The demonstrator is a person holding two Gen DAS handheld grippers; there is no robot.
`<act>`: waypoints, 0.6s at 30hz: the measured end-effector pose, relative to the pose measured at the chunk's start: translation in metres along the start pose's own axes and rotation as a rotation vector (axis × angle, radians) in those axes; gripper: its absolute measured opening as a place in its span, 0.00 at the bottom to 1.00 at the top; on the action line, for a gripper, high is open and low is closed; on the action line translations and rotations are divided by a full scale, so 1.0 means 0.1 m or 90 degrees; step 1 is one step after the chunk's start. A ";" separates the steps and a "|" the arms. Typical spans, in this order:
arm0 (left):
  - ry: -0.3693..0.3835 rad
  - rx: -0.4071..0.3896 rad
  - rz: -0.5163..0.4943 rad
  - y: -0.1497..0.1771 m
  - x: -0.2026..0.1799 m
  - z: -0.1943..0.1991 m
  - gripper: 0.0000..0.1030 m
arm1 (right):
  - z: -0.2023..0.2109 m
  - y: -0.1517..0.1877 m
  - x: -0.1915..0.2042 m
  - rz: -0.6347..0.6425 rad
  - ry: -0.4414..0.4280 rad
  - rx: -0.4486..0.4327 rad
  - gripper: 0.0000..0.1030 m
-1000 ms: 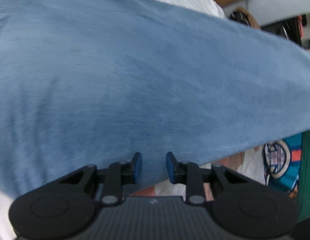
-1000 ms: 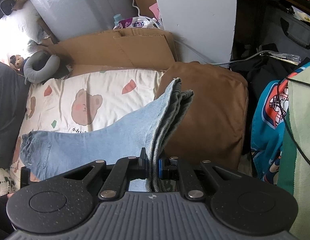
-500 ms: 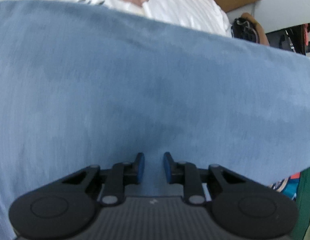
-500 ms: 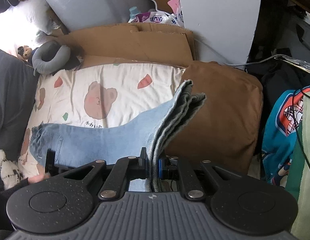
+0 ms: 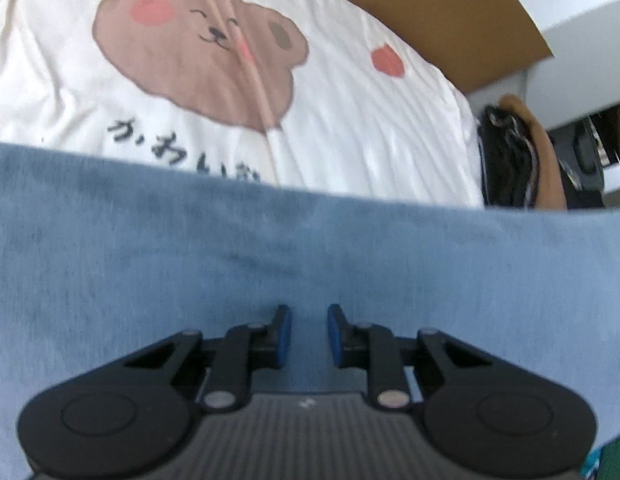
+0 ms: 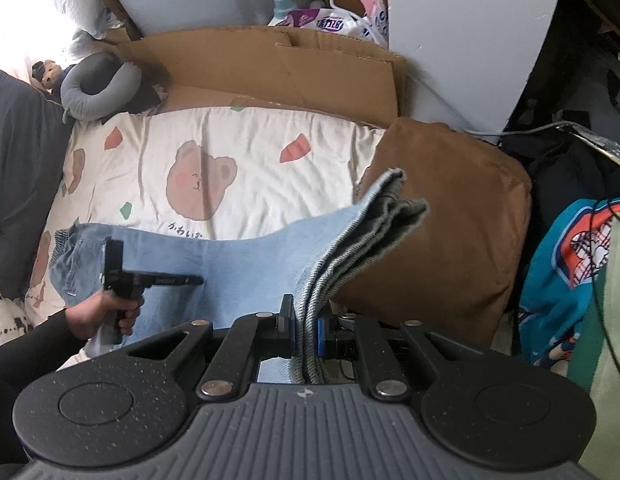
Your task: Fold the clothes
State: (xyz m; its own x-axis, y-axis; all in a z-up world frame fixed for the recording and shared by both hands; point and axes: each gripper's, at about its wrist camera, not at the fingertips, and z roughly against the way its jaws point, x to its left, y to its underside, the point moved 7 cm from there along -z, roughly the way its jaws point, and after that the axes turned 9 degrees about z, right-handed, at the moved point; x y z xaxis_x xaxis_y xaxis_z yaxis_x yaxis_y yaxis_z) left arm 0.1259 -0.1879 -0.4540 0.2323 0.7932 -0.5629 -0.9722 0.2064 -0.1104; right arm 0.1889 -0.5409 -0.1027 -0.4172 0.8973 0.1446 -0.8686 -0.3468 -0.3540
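A pair of light blue jeans (image 6: 245, 256) lies stretched across the bed; the waistband is at the left and the leg ends rise to the right. My right gripper (image 6: 307, 330) is shut on the bunched leg hems (image 6: 374, 216) and holds them up off the bed. My left gripper (image 5: 308, 334) is open, its blue pads (image 5: 283, 334) just above the jeans (image 5: 310, 256) with nothing between them. It also shows in the right wrist view (image 6: 189, 279), held over the jeans near the waistband end.
A white bedsheet with bear prints (image 6: 237, 168) covers the bed (image 5: 350, 120). A brown cushion (image 6: 450, 216) lies at the right end. Cardboard (image 6: 277, 72) stands behind the bed. A grey neck pillow (image 6: 97, 88) lies far left. Clothes hang at right (image 6: 570, 264).
My left gripper has pulled back, so the jeans fill less of its view and the bear sheet shows. My right gripper has lifted back with the hems still held.
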 end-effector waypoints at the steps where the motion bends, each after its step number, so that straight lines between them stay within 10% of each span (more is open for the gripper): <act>1: -0.002 -0.006 0.003 -0.03 -0.01 -0.01 0.21 | 0.00 -0.01 0.02 0.002 -0.003 -0.003 0.08; 18: 0.054 -0.043 0.013 0.04 0.03 -0.01 0.18 | 0.17 -0.45 0.69 0.009 -0.067 -0.020 0.08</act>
State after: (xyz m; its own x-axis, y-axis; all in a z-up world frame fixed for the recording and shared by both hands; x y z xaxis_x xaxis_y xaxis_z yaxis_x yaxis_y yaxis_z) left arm 0.1224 -0.1851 -0.4567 0.2120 0.7447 -0.6328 -0.9771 0.1495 -0.1515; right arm 0.1947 -0.4674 -0.0614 -0.4573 0.8576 0.2354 -0.8541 -0.3498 -0.3848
